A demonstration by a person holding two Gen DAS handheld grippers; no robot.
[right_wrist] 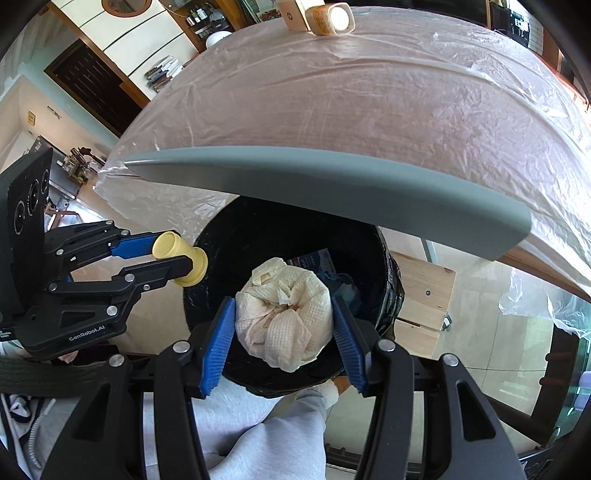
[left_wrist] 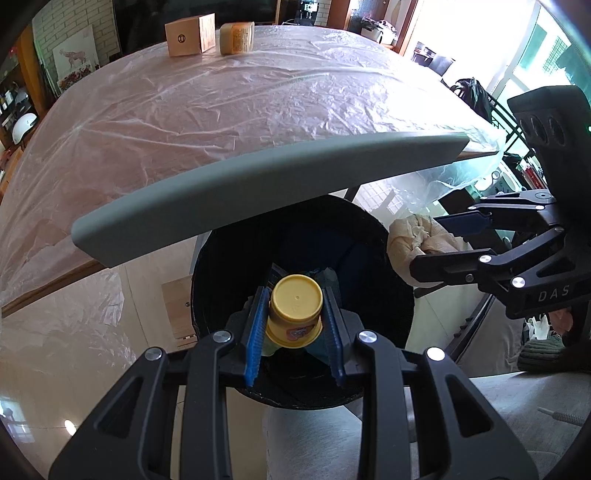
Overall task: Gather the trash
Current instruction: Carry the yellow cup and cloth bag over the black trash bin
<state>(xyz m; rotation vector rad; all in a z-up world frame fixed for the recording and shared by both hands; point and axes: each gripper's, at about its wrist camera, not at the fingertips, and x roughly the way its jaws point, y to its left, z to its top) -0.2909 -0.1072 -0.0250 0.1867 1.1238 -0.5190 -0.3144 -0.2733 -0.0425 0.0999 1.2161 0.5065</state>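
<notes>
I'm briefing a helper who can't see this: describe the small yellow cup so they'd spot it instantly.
Find the black trash bin beside the plastic-covered table. Above its opening, the left gripper clamps a small yellow cup, bottom toward the camera. The right gripper nearby grips crumpled off-white paper instead.

You're looking across a table (left_wrist: 258, 122) draped in crinkled clear plastic sheeting (right_wrist: 388, 103), which is hanging over its right edge. A grey chair back (left_wrist: 258, 192) is curving along the near edge. Bright daylight is pouring through the windows (left_wrist: 532, 62) on the right. A white brick wall (left_wrist: 70, 29) is showing far left, and pale glossy floor tiles (left_wrist: 55, 369) are reflecting light below.
</notes>
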